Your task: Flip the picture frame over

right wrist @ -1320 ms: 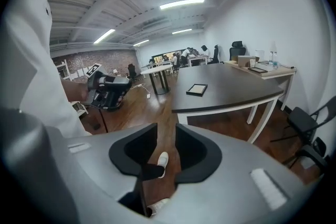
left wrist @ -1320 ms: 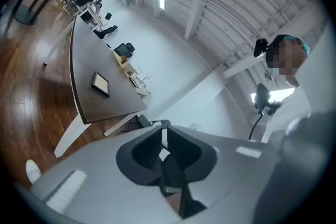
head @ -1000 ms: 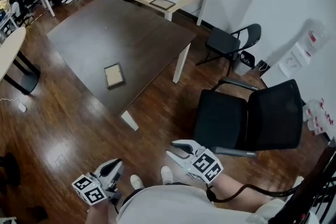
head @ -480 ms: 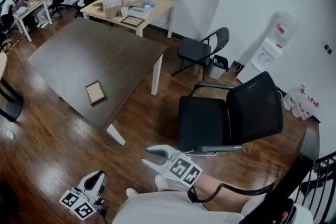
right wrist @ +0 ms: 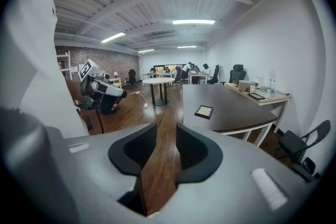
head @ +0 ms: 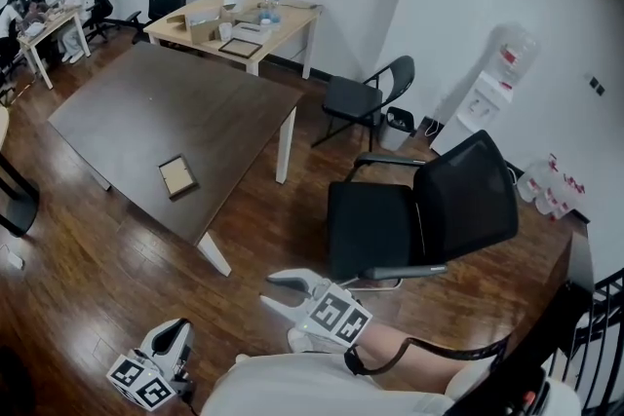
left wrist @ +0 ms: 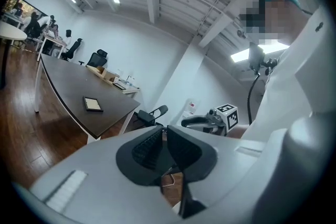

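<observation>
Presently both grippers hang over the floor, well short of the counter. Left gripper (head: 172, 338): jaws pressed together, nothing between them. Right gripper (head: 275, 290): jaws spread, with only floorboards showing through the gap.

The picture frame (head: 177, 176) lies flat on the dark counter (head: 205, 97), well ahead of both sets of jaws. It sits toward the counter corner nearest them, apart from both edges, with bare counter on every side. Open wooden floor (head: 93, 248) lies between the jaws and that corner.

A black office chair (head: 419, 219) stands near the right jaws, ahead and to their right, and a folding chair (head: 363, 96) stands beyond it.

Far beyond the jaws, a light table (head: 288, 18) carries a cardboard box (head: 200, 26). What the box contains cannot be made out.
</observation>
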`<state>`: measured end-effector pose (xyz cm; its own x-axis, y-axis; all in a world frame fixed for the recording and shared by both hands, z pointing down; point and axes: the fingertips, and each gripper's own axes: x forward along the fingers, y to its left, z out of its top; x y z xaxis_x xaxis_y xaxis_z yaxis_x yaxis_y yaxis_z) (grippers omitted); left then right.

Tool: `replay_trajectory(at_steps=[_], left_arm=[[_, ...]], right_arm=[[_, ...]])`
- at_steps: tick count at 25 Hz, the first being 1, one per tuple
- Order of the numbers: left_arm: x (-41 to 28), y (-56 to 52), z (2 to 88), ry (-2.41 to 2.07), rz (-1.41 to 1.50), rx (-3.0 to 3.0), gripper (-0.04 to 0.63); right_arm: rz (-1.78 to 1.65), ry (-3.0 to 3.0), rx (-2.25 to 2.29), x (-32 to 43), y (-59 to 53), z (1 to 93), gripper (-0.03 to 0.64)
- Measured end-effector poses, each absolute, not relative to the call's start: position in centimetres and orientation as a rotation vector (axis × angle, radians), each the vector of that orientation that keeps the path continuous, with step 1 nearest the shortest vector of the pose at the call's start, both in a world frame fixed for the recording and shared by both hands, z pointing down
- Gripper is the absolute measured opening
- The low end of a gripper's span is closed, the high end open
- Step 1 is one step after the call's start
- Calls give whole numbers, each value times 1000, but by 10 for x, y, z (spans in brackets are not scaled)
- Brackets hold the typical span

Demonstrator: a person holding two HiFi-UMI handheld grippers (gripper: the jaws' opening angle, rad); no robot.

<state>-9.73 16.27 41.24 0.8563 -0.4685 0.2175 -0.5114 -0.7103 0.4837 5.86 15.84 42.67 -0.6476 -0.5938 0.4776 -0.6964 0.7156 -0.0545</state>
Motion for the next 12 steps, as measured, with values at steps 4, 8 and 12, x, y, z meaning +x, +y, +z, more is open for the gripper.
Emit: replay_trajectory(at_steps=[4,8,12], left_arm=[[-96,163,413,-707,150,2516,28],[-94,167,414,-693,166,2524,28],[-97,168,415,-696,160,2514,28]], right_arm=[[318,-2473,1002,58,159,426,118],[313,-2468,998,55,162,425,118],[318,-2455,994,53,166,428,117]])
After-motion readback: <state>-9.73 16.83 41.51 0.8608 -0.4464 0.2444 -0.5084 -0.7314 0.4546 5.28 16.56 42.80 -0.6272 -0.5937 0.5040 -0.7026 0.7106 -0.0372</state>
